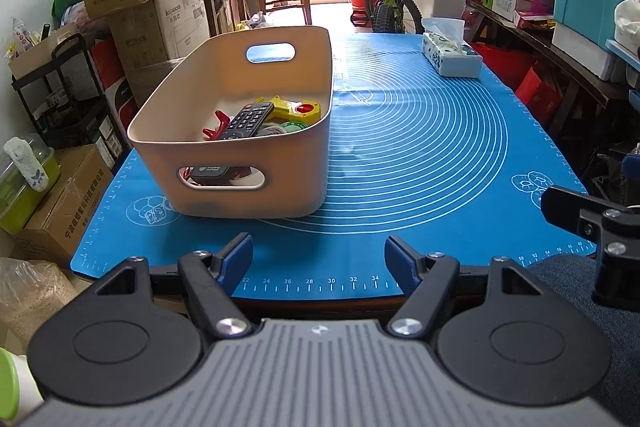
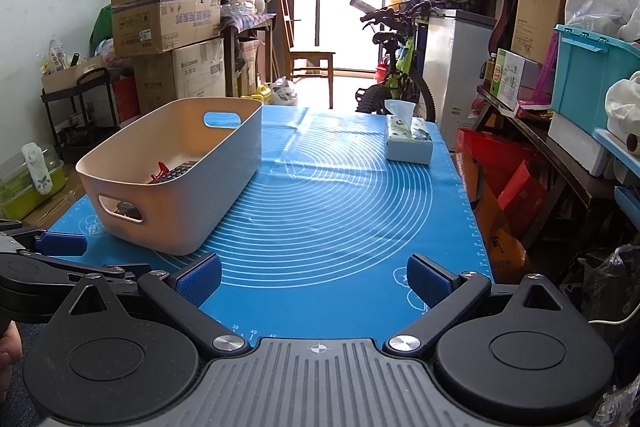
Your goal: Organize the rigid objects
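We note a bright blue mat printed with thin white concentric rings, ruler numbers along its edge and small white outline drawings at the corners, and on it a beige bin that reads paler, near grey-white, on its shaded side. In the bin we see a black remote with pale buttons, a yellow toy with a red button, and a red piece. The tissue box is pale blue with dark blotches; both sets of fingers are black with blue pads.

Blue mat on table, with beige bin, tissue box.
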Demonstrator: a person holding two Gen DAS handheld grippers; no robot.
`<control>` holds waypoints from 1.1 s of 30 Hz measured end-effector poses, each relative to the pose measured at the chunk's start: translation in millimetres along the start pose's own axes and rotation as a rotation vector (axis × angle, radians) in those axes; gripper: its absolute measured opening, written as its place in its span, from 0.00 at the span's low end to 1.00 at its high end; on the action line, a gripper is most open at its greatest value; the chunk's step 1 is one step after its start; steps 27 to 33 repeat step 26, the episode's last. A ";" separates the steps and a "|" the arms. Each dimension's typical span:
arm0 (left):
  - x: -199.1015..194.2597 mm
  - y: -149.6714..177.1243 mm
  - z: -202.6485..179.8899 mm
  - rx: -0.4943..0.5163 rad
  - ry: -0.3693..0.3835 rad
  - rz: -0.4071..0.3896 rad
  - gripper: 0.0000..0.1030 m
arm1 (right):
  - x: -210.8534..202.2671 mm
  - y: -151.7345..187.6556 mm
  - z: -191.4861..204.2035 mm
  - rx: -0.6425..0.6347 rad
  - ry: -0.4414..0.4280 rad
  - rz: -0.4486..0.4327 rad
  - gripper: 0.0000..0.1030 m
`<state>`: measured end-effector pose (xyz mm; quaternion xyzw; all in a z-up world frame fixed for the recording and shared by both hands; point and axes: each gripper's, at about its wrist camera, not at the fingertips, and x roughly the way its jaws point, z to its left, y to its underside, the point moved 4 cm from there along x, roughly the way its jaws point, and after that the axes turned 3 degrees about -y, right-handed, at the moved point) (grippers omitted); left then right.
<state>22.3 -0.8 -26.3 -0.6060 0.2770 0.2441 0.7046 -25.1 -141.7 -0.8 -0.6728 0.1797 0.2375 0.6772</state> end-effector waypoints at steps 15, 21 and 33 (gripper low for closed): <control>0.0 -0.1 0.2 0.000 0.000 -0.001 0.71 | 0.5 0.0 -0.3 0.000 0.000 0.000 0.96; -0.1 -0.1 0.3 0.001 0.000 -0.002 0.71 | 0.3 0.0 -0.3 0.000 0.000 0.000 0.96; -0.3 -0.8 1.4 -0.005 -0.002 -0.004 0.73 | 0.2 0.0 0.0 -0.001 0.000 0.000 0.96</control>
